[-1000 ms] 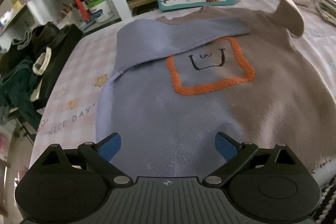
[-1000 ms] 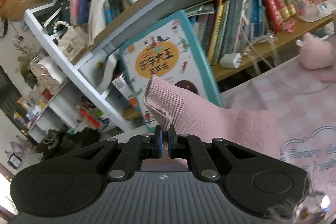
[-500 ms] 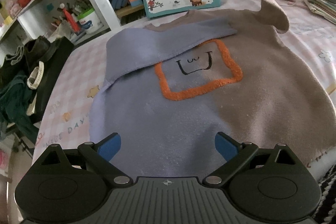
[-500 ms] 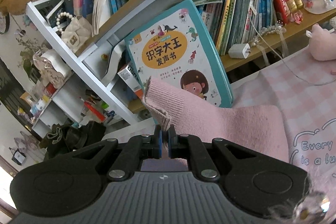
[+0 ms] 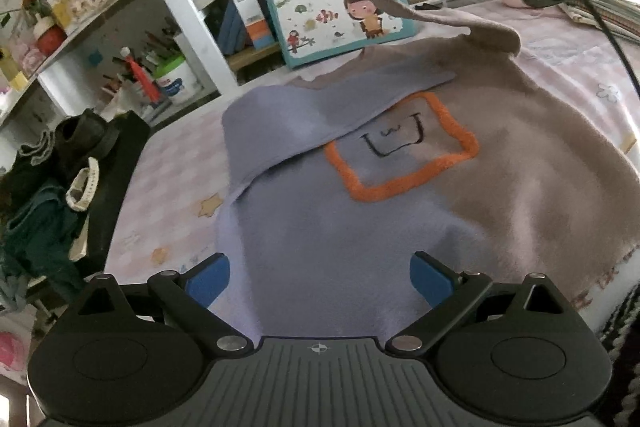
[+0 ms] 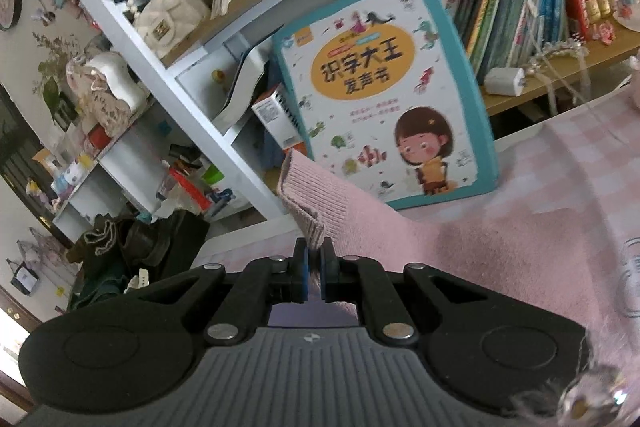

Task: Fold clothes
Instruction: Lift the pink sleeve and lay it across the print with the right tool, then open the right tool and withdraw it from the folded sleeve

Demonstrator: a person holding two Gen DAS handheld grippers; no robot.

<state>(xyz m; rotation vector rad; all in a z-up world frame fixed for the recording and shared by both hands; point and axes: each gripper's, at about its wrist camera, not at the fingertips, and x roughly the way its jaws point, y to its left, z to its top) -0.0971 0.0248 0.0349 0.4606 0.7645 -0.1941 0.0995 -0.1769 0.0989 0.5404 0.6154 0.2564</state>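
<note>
1. Spread flat on the pink checked bedsheet: a two-tone sweater — lilac and taupe halves, orange square face in the middle.
2. Left sleeve folded across the chest.
3. Left gripper above the hem, jaws wide apart, nothing between.
4. Right gripper clamped on the pink ribbed cuff — sleeve lifted before the children's book.
</note>
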